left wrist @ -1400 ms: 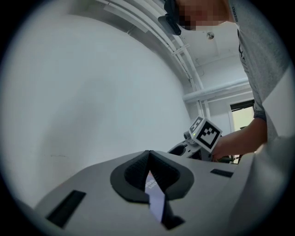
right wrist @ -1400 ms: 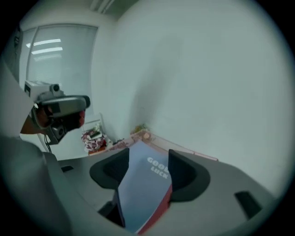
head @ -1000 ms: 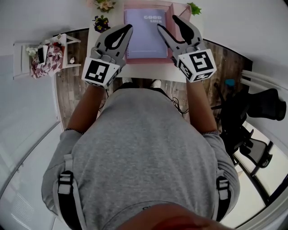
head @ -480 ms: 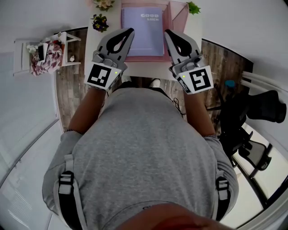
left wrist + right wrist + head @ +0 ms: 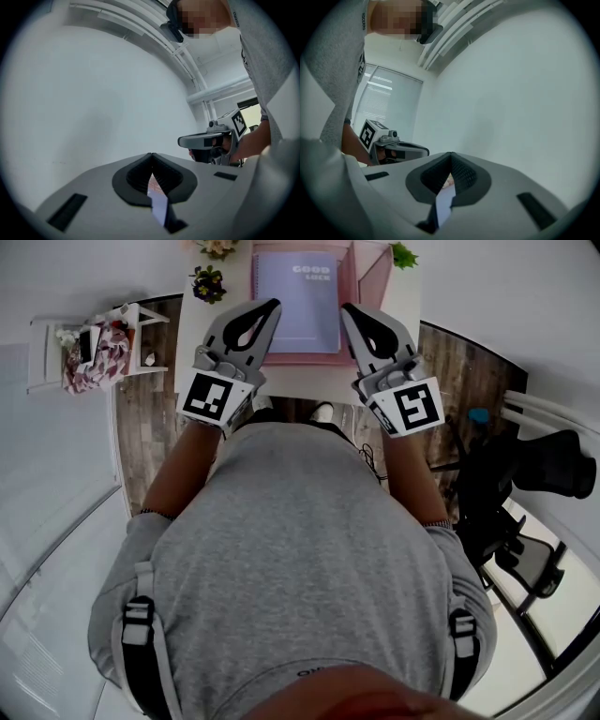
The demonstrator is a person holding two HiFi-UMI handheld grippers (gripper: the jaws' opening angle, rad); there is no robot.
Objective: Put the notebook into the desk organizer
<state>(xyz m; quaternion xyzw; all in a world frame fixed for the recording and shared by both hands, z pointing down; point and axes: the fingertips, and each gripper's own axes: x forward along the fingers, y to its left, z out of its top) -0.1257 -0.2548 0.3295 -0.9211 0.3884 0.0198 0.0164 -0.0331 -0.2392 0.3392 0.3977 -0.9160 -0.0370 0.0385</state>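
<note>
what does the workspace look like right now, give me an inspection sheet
surface: small white desk, near edge bare
job's things: lavender notebook lies flat inside the pink desk organizer
clutter: flower pot and green plant near the desk's far corners
grippers: left gripper and right gripper both shut, nothing between the jaws, tips at the notebook's two sides
cables: what looks like a thin dark cable on the floor under the desk
surroundings: wood floor; white side shelf with a floral item on the left; black chair on the right
</note>
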